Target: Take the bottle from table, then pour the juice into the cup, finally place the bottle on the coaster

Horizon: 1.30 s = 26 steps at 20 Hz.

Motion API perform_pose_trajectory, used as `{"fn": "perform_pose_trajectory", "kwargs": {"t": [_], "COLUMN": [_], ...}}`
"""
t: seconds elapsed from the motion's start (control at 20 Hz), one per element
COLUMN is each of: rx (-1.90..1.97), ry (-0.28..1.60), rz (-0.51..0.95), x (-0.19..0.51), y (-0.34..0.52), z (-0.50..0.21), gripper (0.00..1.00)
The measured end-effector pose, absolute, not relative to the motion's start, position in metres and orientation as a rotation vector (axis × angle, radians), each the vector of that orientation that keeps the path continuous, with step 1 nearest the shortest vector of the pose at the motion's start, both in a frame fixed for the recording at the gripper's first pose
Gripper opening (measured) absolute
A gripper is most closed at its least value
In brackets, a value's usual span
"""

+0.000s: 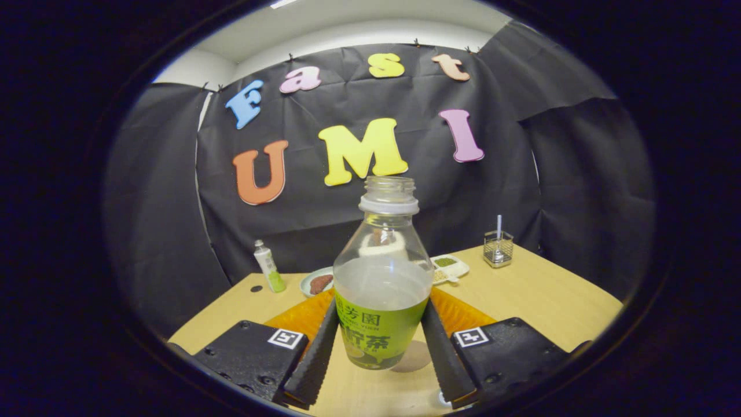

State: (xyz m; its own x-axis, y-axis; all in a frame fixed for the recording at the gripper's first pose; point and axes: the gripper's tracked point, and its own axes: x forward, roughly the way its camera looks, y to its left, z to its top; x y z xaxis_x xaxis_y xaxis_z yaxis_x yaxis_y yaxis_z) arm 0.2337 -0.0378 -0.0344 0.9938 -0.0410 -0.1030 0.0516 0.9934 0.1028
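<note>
Both fingers of the hand-held gripper [379, 347] press against the sides of the bottle [379, 289], holding it upright between them at its green label. That bottle is clear plastic with its cap off, partly filled with a pale liquid, and its base seems lifted just above the counter [538, 301], with a round shadow below it. Behind the bottle, on both sides of the fingers, lies an orange mat [463, 313]. Farther back to the left sits a small plate [315, 282] with something brown on it, and farther left stands a small white and green tube [269, 266]. To the right behind the bottle is a white tray [451, 266] holding green and tan bits. Far right, a wire holder [498, 248] holds a white stick.
</note>
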Motion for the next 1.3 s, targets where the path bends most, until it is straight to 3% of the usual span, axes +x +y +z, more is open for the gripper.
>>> {"fn": "perform_pose_trajectory", "kwargs": {"t": [0.7,1.0,1.1,1.2,1.3], "rx": [-0.060,-0.025,0.010,0.030,0.039], "ry": [0.118,0.116,0.091,0.092,0.100], "rz": [-0.223,-0.211,-0.146,-0.148,-0.157], "x": [0.297,0.301,0.303,0.299,0.297], "y": [-0.052,-0.054,-0.045,-0.050,-0.055], "z": [-0.101,-0.114,-0.108,-0.109,-0.111], "gripper": [0.81,0.82,0.84,1.00,1.00]}}
